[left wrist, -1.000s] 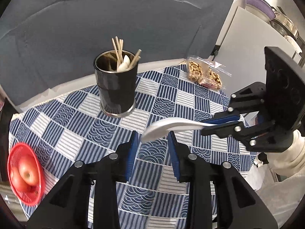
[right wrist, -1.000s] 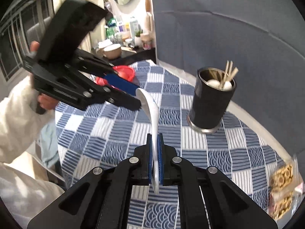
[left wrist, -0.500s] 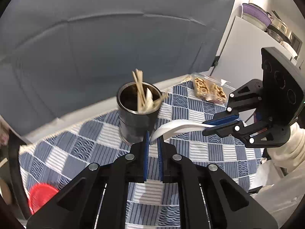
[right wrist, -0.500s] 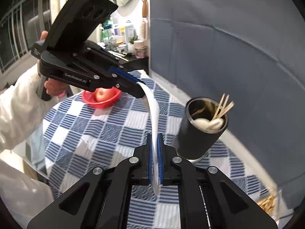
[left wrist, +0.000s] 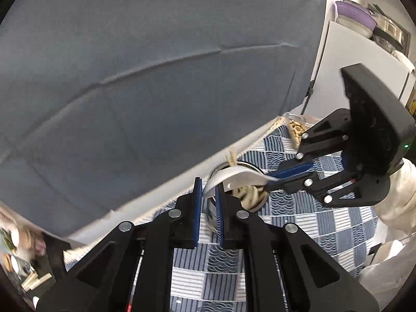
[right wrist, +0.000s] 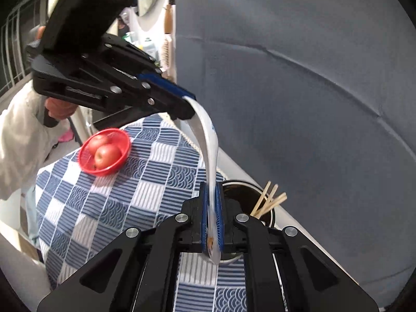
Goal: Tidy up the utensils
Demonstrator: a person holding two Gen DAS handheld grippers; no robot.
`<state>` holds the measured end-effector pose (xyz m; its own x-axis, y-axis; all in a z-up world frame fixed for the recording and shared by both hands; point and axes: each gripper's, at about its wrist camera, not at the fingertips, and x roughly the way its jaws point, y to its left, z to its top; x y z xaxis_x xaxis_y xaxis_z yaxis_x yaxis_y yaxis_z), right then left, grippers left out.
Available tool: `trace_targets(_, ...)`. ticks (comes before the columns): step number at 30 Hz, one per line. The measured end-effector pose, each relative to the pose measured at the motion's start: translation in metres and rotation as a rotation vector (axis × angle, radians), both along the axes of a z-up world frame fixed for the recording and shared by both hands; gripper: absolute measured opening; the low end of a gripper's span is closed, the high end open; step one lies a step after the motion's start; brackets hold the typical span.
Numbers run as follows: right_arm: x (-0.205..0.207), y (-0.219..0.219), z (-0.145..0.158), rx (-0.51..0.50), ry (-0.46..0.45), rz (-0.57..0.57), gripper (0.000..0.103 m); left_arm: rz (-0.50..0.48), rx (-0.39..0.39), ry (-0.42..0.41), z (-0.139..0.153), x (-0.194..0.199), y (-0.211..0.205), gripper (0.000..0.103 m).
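A white ceramic spoon [left wrist: 235,178] [right wrist: 208,140] is held by both grippers above the table. My left gripper [left wrist: 208,197] is shut on the spoon's bowl end; it shows in the right wrist view [right wrist: 186,104] at upper left. My right gripper [right wrist: 211,221] is shut on the spoon's handle; it shows in the left wrist view [left wrist: 275,179] at right. The dark metal utensil cup [right wrist: 260,202] [left wrist: 249,202] stands just below and behind the spoon, with wooden chopsticks [right wrist: 269,199] and another white spoon in it.
A blue-and-white checked cloth [right wrist: 130,195] covers the table. A red basket [right wrist: 124,156] with apples sits at its far left. A clear snack pack [left wrist: 295,128] lies at the far right. A grey backdrop [left wrist: 156,78] stands behind.
Both grippers have lifted the spoon higher and moved it over toward the cup. The left gripper, open a second ago, has closed on the spoon's bowl end.
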<state>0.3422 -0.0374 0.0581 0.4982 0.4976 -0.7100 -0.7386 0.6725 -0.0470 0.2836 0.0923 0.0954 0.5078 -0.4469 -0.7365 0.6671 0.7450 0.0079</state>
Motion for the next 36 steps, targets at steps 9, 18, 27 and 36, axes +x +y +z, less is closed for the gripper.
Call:
trace_targets(9, 0.035, 0.006, -0.030, 0.034, 0.043, -0.035, 0.008, -0.045, 0.026, 0.010, -0.005, 0.030, -0.007, 0.011)
trace_targets(18, 0.037, -0.020, -0.052, 0.100, 0.096, -0.142, 0.052, -0.100, 0.011, 0.039, -0.013, 0.024, -0.029, 0.033)
trace_targets(27, -0.009, -0.067, -0.019, 0.085, -0.016, -0.274, 0.088, 0.061, -0.119, 0.019, -0.010, -0.016, -0.013, 0.098)
trace_targets(36, -0.068, -0.097, -0.017, 0.052, -0.031, -0.443, 0.091, 0.253, -0.197, -0.090, -0.020, -0.093, 0.005, 0.097)
